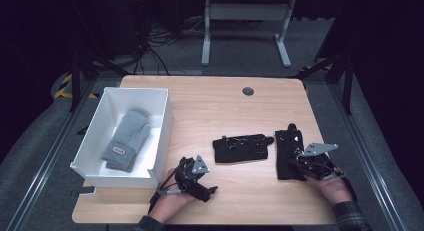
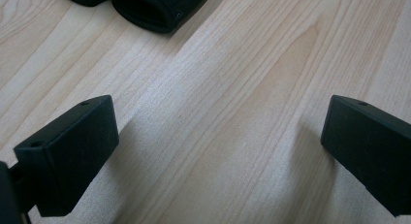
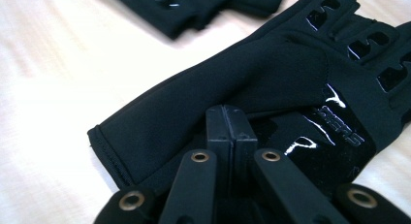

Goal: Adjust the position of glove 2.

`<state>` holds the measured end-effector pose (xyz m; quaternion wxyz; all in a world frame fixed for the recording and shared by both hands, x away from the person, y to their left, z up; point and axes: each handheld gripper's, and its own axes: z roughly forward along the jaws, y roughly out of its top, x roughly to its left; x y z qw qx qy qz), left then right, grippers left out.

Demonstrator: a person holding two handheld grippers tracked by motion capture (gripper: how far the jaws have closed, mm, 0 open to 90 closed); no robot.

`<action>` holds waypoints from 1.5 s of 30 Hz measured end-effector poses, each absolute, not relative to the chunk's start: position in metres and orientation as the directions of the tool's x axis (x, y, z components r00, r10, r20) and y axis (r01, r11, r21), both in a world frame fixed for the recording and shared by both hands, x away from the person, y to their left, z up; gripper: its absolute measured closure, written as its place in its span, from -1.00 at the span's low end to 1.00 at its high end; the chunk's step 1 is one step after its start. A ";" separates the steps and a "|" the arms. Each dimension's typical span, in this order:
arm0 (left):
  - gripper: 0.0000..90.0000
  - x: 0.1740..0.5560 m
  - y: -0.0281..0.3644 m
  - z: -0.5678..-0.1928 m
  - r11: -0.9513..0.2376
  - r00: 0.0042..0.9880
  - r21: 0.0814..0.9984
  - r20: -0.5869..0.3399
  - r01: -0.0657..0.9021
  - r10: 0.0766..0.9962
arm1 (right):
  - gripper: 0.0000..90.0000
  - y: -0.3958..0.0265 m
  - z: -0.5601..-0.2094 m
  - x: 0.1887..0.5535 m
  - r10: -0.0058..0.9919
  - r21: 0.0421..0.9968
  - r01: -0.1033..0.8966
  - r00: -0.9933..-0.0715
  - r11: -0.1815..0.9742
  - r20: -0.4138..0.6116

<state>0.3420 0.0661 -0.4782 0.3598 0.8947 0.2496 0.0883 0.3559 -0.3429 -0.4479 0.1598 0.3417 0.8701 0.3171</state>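
Pressing shut jaws onto the right black glove (image 3: 252, 83), the right gripper (image 3: 231, 122) seems poised to grasp it, needing reopening first, while the left gripper (image 2: 218, 151) gapes wide above bare table (image 2: 232, 88).

The black glove (image 3: 252, 73) is matt cloth with glossy rubbery print; the surface (image 2: 232, 112) pale grained wood; the grey mitten (image 1: 126, 139) at ten o'clock fuzzy knit.
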 end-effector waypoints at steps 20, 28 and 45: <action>-0.99 0.342 0.066 -0.478 -0.617 0.860 0.688 -0.022 0.383 0.510 | 1.00 -0.324 -0.441 0.313 0.615 0.678 0.426 -0.787 0.598 -0.048; -0.99 0.342 0.066 -0.478 -0.616 0.860 0.688 -0.022 0.383 0.510 | 1.00 -0.328 -0.433 0.345 0.657 0.719 0.420 -0.750 0.555 -0.069; -0.99 0.342 0.066 -0.478 -0.616 0.859 0.687 -0.022 0.385 0.512 | 1.00 -0.307 -0.449 0.337 0.583 0.654 0.416 -0.811 0.632 -0.047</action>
